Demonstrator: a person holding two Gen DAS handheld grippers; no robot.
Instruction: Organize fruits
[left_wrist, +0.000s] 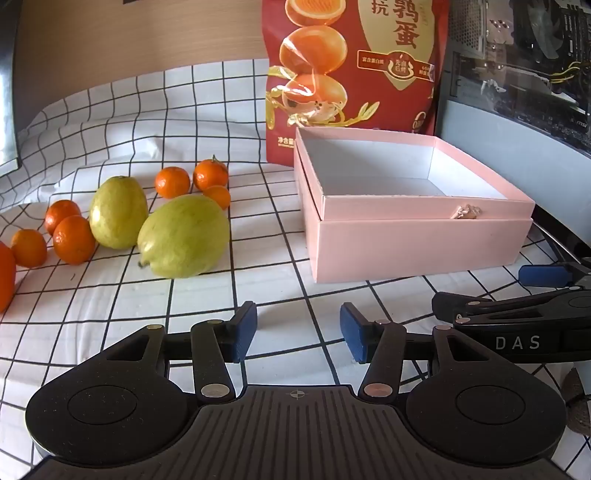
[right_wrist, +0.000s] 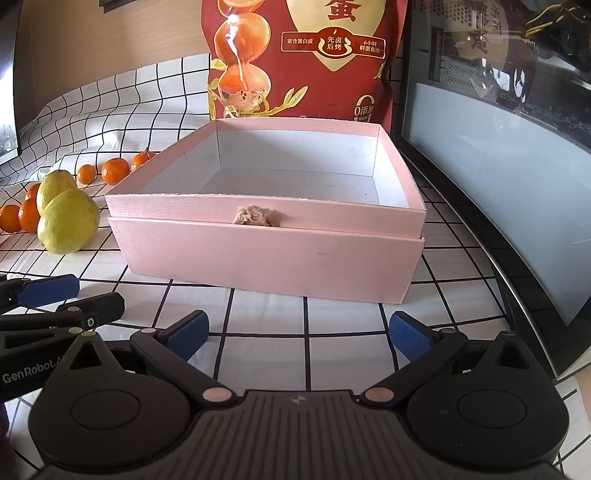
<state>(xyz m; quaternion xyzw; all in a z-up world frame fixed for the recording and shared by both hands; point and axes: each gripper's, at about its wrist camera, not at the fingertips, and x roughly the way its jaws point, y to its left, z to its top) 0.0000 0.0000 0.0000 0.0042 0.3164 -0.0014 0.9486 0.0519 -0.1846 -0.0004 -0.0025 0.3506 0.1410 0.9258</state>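
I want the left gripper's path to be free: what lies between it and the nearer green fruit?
Nothing: in the left wrist view only bare checked cloth lies between the open left gripper and the nearer green fruit.

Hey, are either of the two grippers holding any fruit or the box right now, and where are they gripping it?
Nothing is held. The left gripper and right gripper both have open, empty jaws above the checked cloth.

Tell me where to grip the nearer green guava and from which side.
Grip the nearer green guava across its broad middle, coming from the front and above. It lies on its side, stem end toward the left gripper, so the narrower width faces the open jaws.
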